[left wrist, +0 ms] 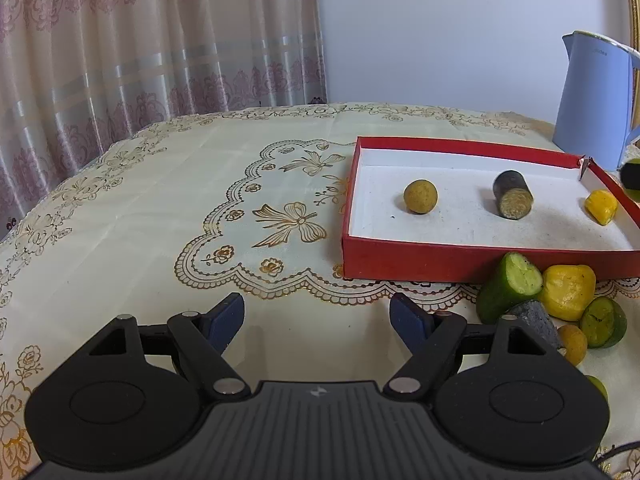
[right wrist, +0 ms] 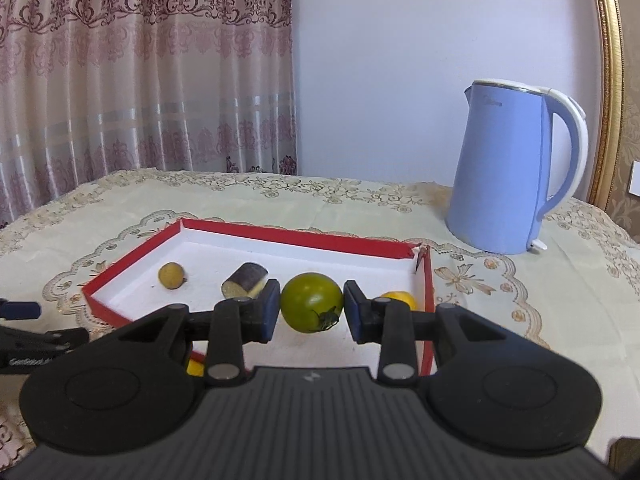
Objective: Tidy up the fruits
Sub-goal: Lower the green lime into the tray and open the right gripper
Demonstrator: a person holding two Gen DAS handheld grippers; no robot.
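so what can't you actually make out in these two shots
- Left wrist view: the loose fruit pile beside the red box runs off the right edge, so no full count.
- Right wrist view: the yellow piece sits mostly behind the right gripper.
- Right wrist view: the left gripper is cut off by the left edge.

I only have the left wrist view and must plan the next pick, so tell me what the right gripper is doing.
Observer: The right gripper is shut on a round green tomato with a dark stem, held over the shallow red cardboard box with the white floor.
Operator: Report what lies under it.
Observer: Bare white box floor, between the dark cylindrical piece with the pale cut end and a yellow piece by the box's right wall.
Operator: Say what stands beyond the box.
Observer: A whole pale blue electric kettle with a white handle, upright on the cloth, apart from the box.
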